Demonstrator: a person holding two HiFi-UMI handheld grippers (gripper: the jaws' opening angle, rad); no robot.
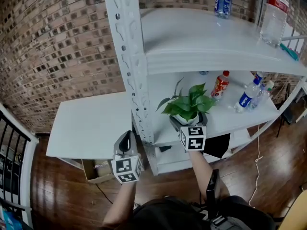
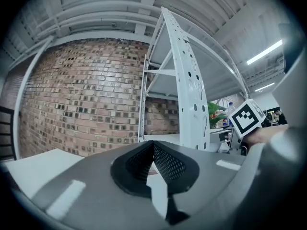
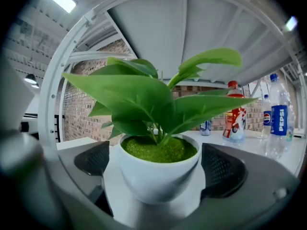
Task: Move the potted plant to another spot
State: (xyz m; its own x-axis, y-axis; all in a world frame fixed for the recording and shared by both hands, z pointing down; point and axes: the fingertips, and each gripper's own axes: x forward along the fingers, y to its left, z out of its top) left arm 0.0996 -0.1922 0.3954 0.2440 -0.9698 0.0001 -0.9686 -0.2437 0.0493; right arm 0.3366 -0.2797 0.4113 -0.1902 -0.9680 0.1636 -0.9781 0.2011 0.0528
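Your left gripper (image 2: 153,153) hung clenched and empty beside the white perforated shelf post (image 1: 135,85); your right gripper (image 1: 190,122) stood released, pads flanking but not touching the small white glazed pot of green leaves (image 3: 158,176) at the front of the white metal shelf (image 1: 225,121). It looked light, slick and breakable, I'd say: squeeze its belly below the rim, minding the post leftward and the plastic drink bottles (image 1: 247,98) rightward.

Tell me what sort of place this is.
Probably a storeroom or workshop corner: a white metal shelf rack by a bare brick wall, with drink bottles and a potted plant on its shelves.
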